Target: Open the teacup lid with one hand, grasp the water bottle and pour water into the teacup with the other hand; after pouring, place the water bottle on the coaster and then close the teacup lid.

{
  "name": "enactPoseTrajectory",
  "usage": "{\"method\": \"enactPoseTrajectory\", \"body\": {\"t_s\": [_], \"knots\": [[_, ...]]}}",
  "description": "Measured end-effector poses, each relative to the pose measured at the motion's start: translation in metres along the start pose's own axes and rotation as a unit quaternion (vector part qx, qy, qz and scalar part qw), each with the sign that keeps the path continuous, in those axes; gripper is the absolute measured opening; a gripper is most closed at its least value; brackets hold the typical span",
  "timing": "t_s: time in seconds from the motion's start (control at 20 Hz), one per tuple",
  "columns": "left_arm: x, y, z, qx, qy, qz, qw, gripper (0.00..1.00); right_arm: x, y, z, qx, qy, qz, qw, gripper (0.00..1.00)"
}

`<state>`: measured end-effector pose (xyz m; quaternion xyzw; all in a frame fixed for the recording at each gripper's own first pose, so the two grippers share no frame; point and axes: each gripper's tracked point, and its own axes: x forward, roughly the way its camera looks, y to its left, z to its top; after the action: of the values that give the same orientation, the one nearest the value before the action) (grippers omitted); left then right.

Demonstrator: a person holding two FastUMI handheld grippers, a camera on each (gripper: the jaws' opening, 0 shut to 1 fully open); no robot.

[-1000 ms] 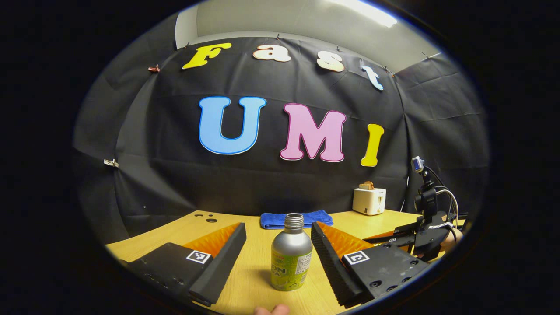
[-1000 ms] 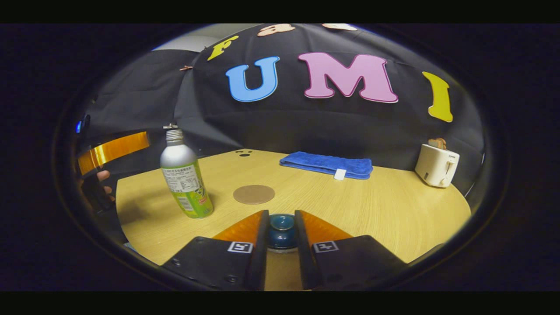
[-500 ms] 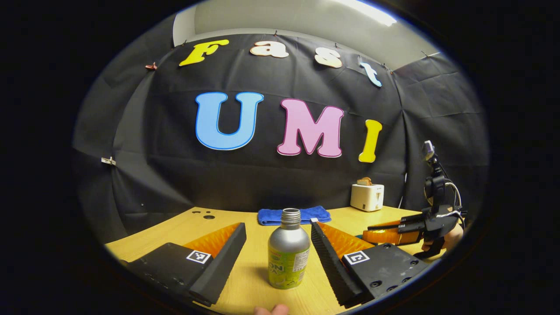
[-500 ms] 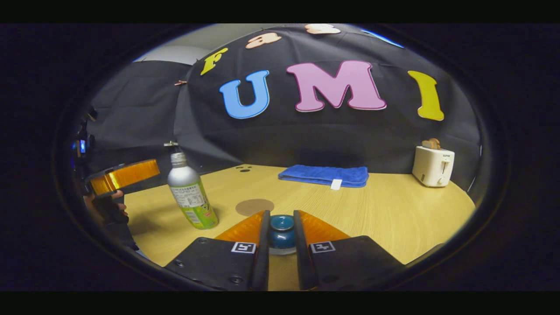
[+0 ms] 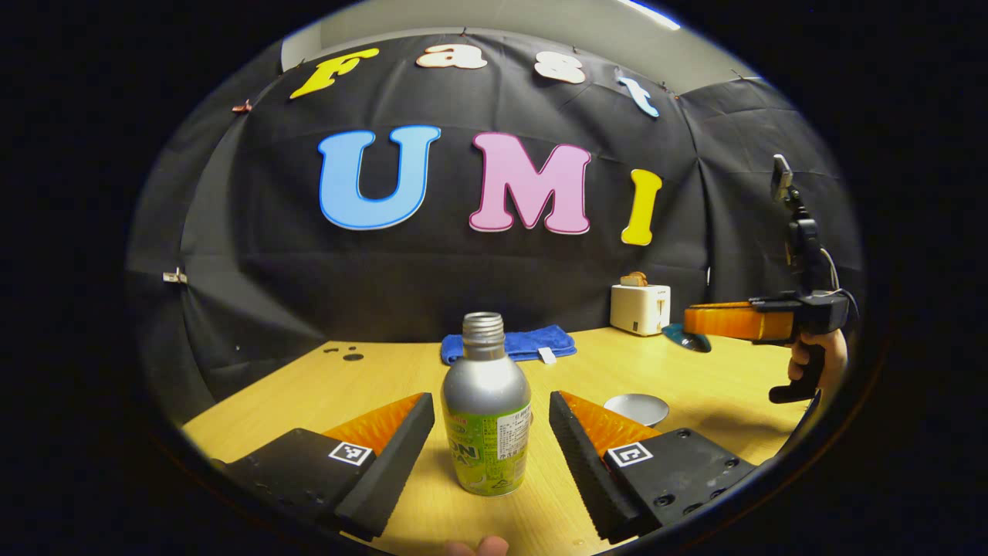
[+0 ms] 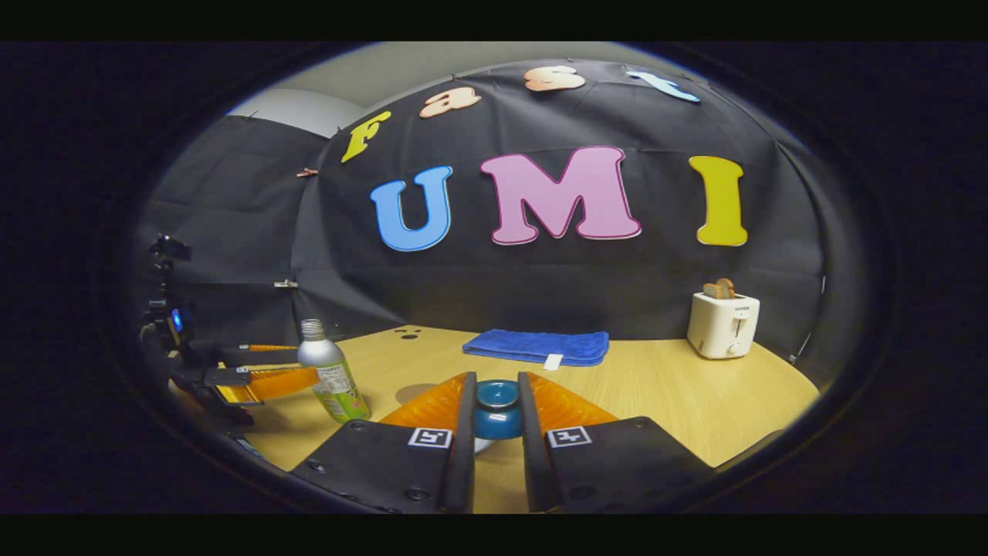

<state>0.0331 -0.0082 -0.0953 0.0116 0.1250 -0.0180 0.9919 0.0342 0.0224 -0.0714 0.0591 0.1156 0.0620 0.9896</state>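
A silver water bottle (image 5: 486, 417) with a green label and no cap stands upright on the wooden table (image 5: 695, 378). My left gripper (image 5: 492, 403) is open, one finger on either side of the bottle with gaps between. In the right gripper view, my right gripper (image 6: 496, 386) is shut on the blue knob of the teacup lid (image 6: 496, 408). Seen from the left gripper view, the right gripper (image 5: 688, 328) holds the dark lid (image 5: 687, 338) in the air, well above the open teacup (image 5: 637, 407). The brown coaster (image 6: 413, 392) lies behind the bottle (image 6: 332, 378), partly hidden by a finger.
A folded blue towel (image 6: 536, 346) lies at the back of the table, and a white toaster (image 6: 723, 324) with bread in it stands at the back right. A hand (image 5: 814, 363) holds the right gripper's handle. Two small holes (image 6: 407, 333) mark the tabletop's far left.
The right gripper has risen with the lid, lifting it off the teacup, which now stands uncovered. The left gripper has moved forward so the bottle sits deeper between its fingers.
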Motion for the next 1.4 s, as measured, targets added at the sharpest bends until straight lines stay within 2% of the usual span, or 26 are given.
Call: {"method": "enactPoseTrajectory", "body": {"t_s": [0.1,0.15,0.2,0.3,0.35,0.4,0.55,0.65,0.7,0.75,0.8,0.85,1.15,1.4], "knots": [[0.012,0.002,-0.01,-0.012,0.013,0.007,1.0,0.95,-0.003,-0.003,0.003,0.001,-0.003,-0.002,1.0,0.3],[0.016,0.004,-0.015,-0.015,0.017,0.01,1.0,0.95,-0.005,-0.004,0.004,0.001,-0.004,-0.002,1.0,0.25],[0.02,0.006,-0.015,-0.017,0.016,0.015,1.0,0.95,-0.006,-0.006,0.006,0.001,-0.005,-0.003,1.0,0.3],[0.023,0.011,-0.012,-0.009,0.008,0.027,1.0,0.96,-0.009,-0.009,0.007,0.002,-0.009,-0.004,1.0,0.3],[0.026,0.012,-0.015,0.001,0.007,0.033,0.999,0.89,-0.011,-0.011,0.007,0.004,-0.011,-0.004,1.0,0.3],[0.029,0.012,-0.013,0.018,0.01,0.037,0.999,0.83,-0.013,-0.013,0.009,0.005,-0.013,-0.005,1.0,0.3],[0.026,0.009,-0.001,0.129,-0.002,0.051,0.99,0.81,-0.016,-0.025,0.013,0.004,-0.016,-0.017,1.0,0.3],[0.024,0.007,0.014,0.227,-0.012,0.07,0.971,0.81,-0.018,-0.035,0.018,0.003,-0.02,-0.028,0.999,0.3],[0.025,0.004,0.02,0.273,-0.014,0.077,0.959,0.83,-0.019,-0.039,0.021,0.002,-0.022,-0.034,0.999,0.3],[0.025,0.002,0.022,0.313,-0.014,0.081,0.946,0.81,-0.02,-0.044,0.022,0.0,-0.024,-0.04,0.999,0.3],[0.025,-0.004,0.023,0.348,-0.014,0.08,0.934,0.8,-0.022,-0.05,0.024,-0.004,-0.025,-0.049,0.998,0.25],[0.027,-0.009,0.022,0.379,-0.011,0.077,0.922,0.8,-0.024,-0.055,0.025,-0.012,-0.026,-0.057,0.998,0.3],[0.038,-0.028,0.008,0.524,0.018,0.059,0.849,0.8,-0.033,-0.072,0.032,-0.031,-0.032,-0.085,0.995,0.3],[0.047,-0.039,0.0,0.627,0.027,0.053,0.776,0.8,-0.037,-0.081,0.036,-0.027,-0.035,-0.093,0.995,0.3]]}}
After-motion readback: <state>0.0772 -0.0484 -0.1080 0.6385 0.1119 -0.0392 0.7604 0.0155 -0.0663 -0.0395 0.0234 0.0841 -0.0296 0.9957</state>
